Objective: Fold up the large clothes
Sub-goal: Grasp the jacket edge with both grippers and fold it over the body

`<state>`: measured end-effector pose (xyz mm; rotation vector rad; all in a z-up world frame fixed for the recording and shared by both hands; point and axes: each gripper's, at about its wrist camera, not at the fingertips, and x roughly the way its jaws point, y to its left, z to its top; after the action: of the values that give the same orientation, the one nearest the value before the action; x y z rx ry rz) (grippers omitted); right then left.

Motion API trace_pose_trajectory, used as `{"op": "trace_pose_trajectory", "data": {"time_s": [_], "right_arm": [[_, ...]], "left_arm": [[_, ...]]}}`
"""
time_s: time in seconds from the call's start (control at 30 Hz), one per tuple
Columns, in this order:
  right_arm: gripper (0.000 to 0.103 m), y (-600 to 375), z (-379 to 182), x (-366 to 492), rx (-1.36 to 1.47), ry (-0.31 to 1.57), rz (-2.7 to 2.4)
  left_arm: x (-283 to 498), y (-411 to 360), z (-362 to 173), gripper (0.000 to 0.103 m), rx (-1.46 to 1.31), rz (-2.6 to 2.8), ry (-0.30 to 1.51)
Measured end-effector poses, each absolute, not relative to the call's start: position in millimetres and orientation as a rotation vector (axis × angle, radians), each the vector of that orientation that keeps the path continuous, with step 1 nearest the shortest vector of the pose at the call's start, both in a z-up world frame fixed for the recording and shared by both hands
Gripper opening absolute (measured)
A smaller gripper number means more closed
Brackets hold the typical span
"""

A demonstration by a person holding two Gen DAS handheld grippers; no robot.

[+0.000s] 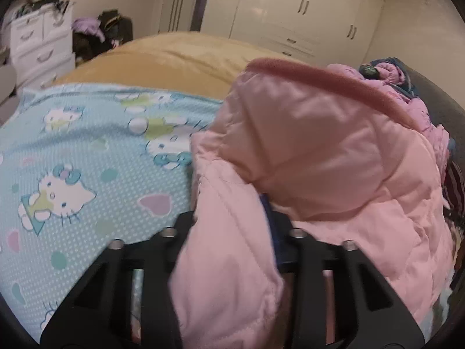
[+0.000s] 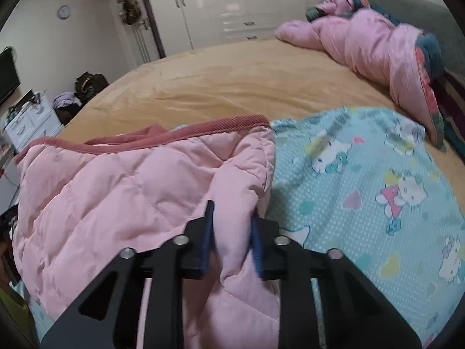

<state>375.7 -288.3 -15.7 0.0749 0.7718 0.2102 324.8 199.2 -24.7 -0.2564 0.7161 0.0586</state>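
here the left gripper [image 1: 232, 232] sits low at the frame's bottom centre, level, clamped on the pink quilted jacket [image 1: 334, 160] filling the right half. the right gripper [image 2: 231, 229], likewise low and level, pinches the jacket's fold over the blue printed sheet [image 2: 363, 203].

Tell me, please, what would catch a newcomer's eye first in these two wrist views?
The pale pink quilted jacket fills the foreground, pinched by the left gripper and the right gripper at once. Beneath it lies a light blue cartoon-cat sheet spread over the tan bedspread. At the far corner of the bed, a second pink padded garment sits in a heap.
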Motion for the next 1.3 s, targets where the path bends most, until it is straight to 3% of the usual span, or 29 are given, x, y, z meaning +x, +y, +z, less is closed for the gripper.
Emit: {"op": "trace_pose_trajectory", "data": {"time_s": [0.17,0.37,0.5,1.3], "right_arm": [[0.015,-298.2,21.7,372.9,0.142,0.652,0.207],[0.015,-295.0,61.6,393.3,0.163,0.549,0.212],[0.015,-291.1,63.5,414.0,0.178,0.550,0.186],[0.016,-299.5,-51.9,443.7,0.194,0.771,-0.014]], "left_arm": [[317.1,203.1,5.5,0.013,-0.282,0.082,0.596],[316.6,200.3,48.2,0.013,-0.246,0.080,0.472],[322.7,204.4,48.4,0.013,-0.260,0.084,0.453],[376.1,211.2,-17.8,0.015,-0.232,0.060,0.660]]}}
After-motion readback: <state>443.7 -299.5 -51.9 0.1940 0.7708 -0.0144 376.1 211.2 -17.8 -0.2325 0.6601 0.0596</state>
